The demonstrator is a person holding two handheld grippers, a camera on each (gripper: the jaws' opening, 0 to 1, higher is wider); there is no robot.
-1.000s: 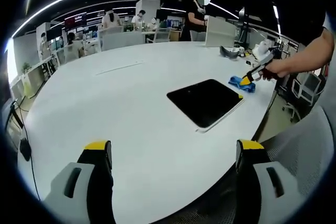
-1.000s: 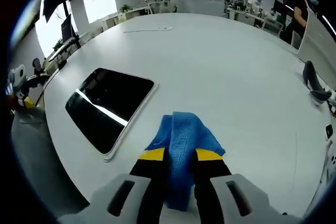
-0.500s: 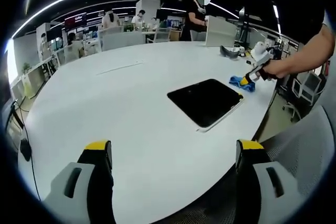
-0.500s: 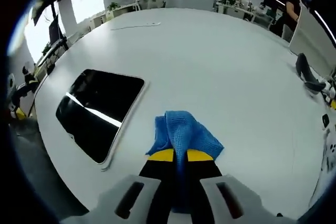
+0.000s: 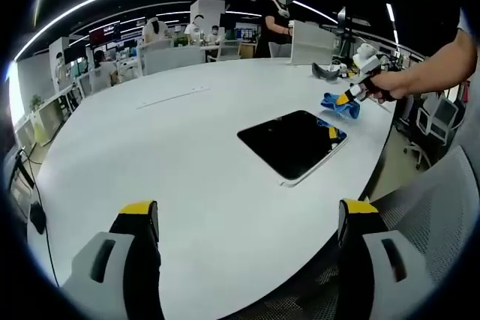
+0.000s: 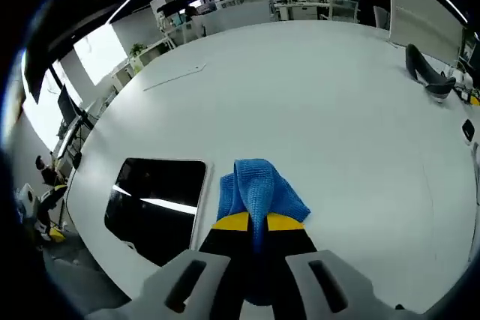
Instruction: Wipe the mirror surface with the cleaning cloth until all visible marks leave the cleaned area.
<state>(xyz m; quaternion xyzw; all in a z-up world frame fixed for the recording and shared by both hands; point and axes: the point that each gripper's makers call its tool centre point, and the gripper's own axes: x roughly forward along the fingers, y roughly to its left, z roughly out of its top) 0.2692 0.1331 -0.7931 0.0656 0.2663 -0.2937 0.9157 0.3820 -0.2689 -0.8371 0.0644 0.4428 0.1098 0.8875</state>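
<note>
Left tool (image 5: 247, 219): jaws spread wide, holding nothing, hovering low over the near edge of the white surface (image 5: 165, 148), well apart from the work. Mirror (image 5: 291, 142) lies flat near the surface's right-hand edge, dark face up, long axis running diagonally away toward the right tool. Marks on it too small to tell. Right tool (image 6: 257, 222): jaws clenched on the blue cleaning cloth (image 6: 259, 189), which bunches out ahead of the tips. In the right gripper view the mirror (image 6: 156, 204) sits to the left of the cloth, just beside it, not touching. Right tool is clearly the nearer one; next move likely a short sideways carry onto the glass. Wiping not yet begun.
</note>
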